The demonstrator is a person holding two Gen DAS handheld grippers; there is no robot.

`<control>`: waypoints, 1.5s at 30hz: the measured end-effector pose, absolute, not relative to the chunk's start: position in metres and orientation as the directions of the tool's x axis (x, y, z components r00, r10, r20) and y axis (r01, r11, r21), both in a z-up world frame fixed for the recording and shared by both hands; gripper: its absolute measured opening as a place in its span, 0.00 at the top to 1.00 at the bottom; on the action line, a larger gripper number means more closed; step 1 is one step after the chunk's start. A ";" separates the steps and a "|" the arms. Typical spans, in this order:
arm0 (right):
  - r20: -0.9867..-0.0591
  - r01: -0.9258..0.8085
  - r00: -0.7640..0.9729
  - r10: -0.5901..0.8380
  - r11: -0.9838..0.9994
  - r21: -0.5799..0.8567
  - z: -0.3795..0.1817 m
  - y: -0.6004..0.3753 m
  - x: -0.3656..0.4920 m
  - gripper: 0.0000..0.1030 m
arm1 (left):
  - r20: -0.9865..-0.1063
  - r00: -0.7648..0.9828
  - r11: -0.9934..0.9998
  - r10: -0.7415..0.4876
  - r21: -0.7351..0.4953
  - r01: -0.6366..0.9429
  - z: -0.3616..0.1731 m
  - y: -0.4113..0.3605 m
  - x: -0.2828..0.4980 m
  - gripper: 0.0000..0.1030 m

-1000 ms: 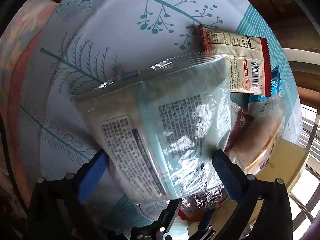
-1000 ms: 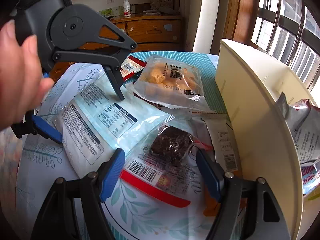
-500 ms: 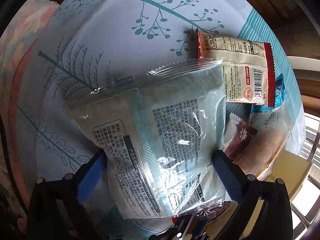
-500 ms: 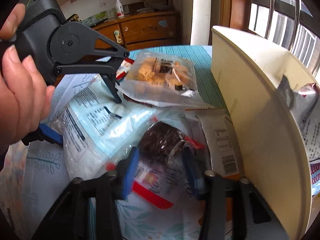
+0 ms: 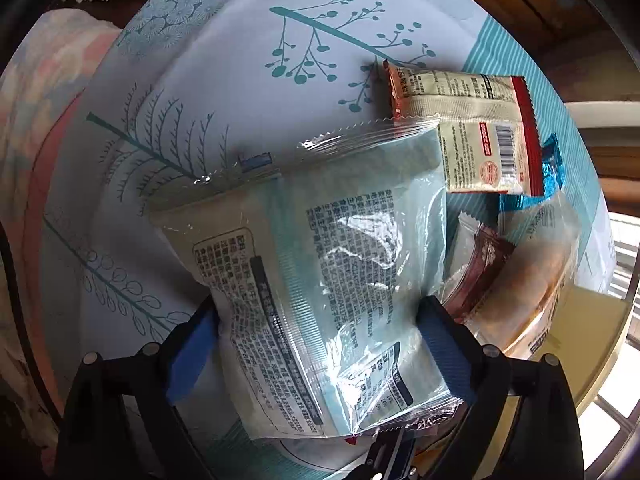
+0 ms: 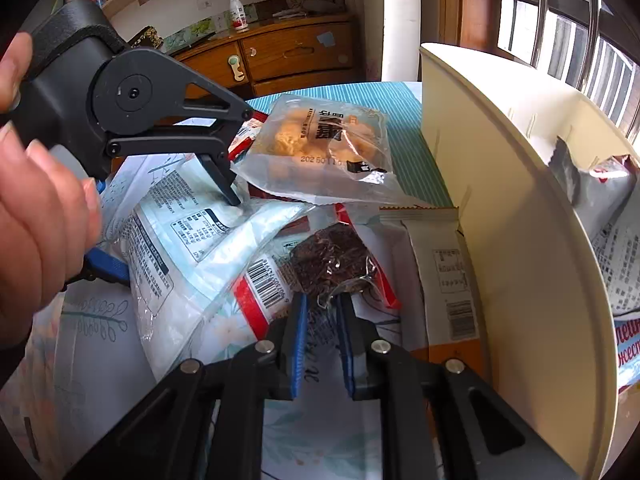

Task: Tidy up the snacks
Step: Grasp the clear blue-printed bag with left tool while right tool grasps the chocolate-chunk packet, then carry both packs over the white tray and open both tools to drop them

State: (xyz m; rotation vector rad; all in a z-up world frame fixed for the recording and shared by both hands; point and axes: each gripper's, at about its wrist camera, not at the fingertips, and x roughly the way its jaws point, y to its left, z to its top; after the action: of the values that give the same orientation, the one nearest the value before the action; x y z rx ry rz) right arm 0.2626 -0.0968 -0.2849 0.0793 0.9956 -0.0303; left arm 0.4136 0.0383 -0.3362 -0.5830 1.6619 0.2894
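A pale blue packet (image 5: pixel 320 260) with black print lies on the tablecloth between the fingers of my left gripper (image 5: pixel 318 312). Its jaws are closing and both blue pads press the packet's side edges. In the right wrist view the same packet (image 6: pixel 180 220) buckles upward under the left gripper (image 6: pixel 172 234), which a hand (image 6: pixel 40 220) holds. My right gripper (image 6: pixel 323 304) is closing, its pads pinching the crinkled clear wrapper of a red-and-white packet holding a dark brown snack (image 6: pixel 328 256).
A cream organizer box (image 6: pixel 500 200) stands at the right with packets (image 6: pixel 616 216) inside. A clear bag of yellow snacks (image 6: pixel 320 148), a white packet (image 6: pixel 444 264) and a red-and-cream packet (image 5: pixel 472 136) lie nearby. A wooden dresser (image 6: pixel 288 52) stands behind the table.
My right jaws went from wide apart to nearly together on the brown snack's wrapper. The left jaws narrowed slightly onto the pale blue packet, which has bunched up.
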 end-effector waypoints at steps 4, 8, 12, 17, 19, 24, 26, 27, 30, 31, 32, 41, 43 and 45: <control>-0.847 0.070 0.531 0.008 0.996 0.053 -0.282 -0.097 0.259 0.87 | -0.972 -0.102 0.846 -0.212 -0.130 -0.517 -0.331 0.045 0.401 0.11; -0.849 0.058 0.529 0.000 0.998 0.036 -0.276 -0.095 0.254 0.89 | -0.970 -0.112 0.841 -0.216 -0.127 -0.525 -0.327 0.054 0.389 0.13; -0.849 0.046 0.528 -0.002 0.999 0.026 -0.271 -0.092 0.248 0.93 | -0.971 -0.093 0.844 -0.221 -0.142 -0.518 -0.313 0.062 0.378 0.24; -0.844 0.029 0.536 -0.012 1.000 0.004 -0.262 -0.085 0.238 0.94 | -0.964 -0.111 0.843 -0.240 -0.151 -0.516 -0.305 0.077 0.362 0.32; -0.840 0.030 0.542 -0.021 1.000 -0.006 -0.256 -0.084 0.236 0.94 | -0.966 -0.111 0.844 -0.232 -0.143 -0.517 -0.301 0.086 0.355 0.33; -0.824 0.029 0.565 -0.037 0.999 -0.025 -0.239 -0.076 0.223 0.94 | -0.964 -0.107 0.841 -0.242 -0.154 -0.518 -0.287 0.105 0.331 0.34; -0.815 0.025 0.577 -0.045 0.999 -0.037 -0.231 -0.072 0.216 0.94 | -0.965 -0.100 0.844 -0.244 -0.160 -0.512 -0.280 0.111 0.325 0.34; -0.811 0.025 0.582 -0.050 0.999 -0.043 -0.228 -0.070 0.213 0.94 | -0.963 -0.094 0.845 -0.253 -0.172 -0.506 -0.276 0.112 0.323 0.34; -0.796 0.027 0.601 -0.071 0.997 -0.069 -0.215 -0.061 0.201 0.94 | -0.956 -0.052 0.853 -0.289 -0.233 -0.467 -0.257 0.115 0.309 0.34; -0.789 0.025 0.610 -0.077 0.997 -0.079 -0.211 -0.058 0.196 0.94 | -0.956 -0.038 0.861 -0.290 -0.243 -0.448 -0.250 0.115 0.305 0.34; -0.782 0.025 0.618 -0.084 0.996 -0.087 -0.206 -0.055 0.192 0.94 | -0.955 -0.018 0.866 -0.295 -0.260 -0.427 -0.241 0.117 0.300 0.34; -0.724 0.045 0.677 -0.130 0.990 -0.135 -0.166 -0.039 0.153 0.95 | -0.896 0.170 0.858 -0.409 -0.441 -0.261 -0.185 0.116 0.274 0.34; -0.711 0.052 0.689 -0.142 0.988 -0.146 -0.157 -0.037 0.145 0.94 | -0.879 0.212 0.857 -0.426 -0.468 -0.216 -0.175 0.112 0.267 0.34; -0.697 0.065 0.700 -0.157 0.986 -0.157 -0.149 -0.037 0.138 0.94 | -0.862 0.246 0.854 -0.442 -0.489 -0.179 -0.165 0.110 0.263 0.34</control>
State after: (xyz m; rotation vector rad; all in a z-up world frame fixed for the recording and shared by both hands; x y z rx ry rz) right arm 0.1377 -0.0368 -0.1486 -0.1235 0.7863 -0.1236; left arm 0.2627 0.1100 -0.1652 -0.5591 1.3295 -0.1932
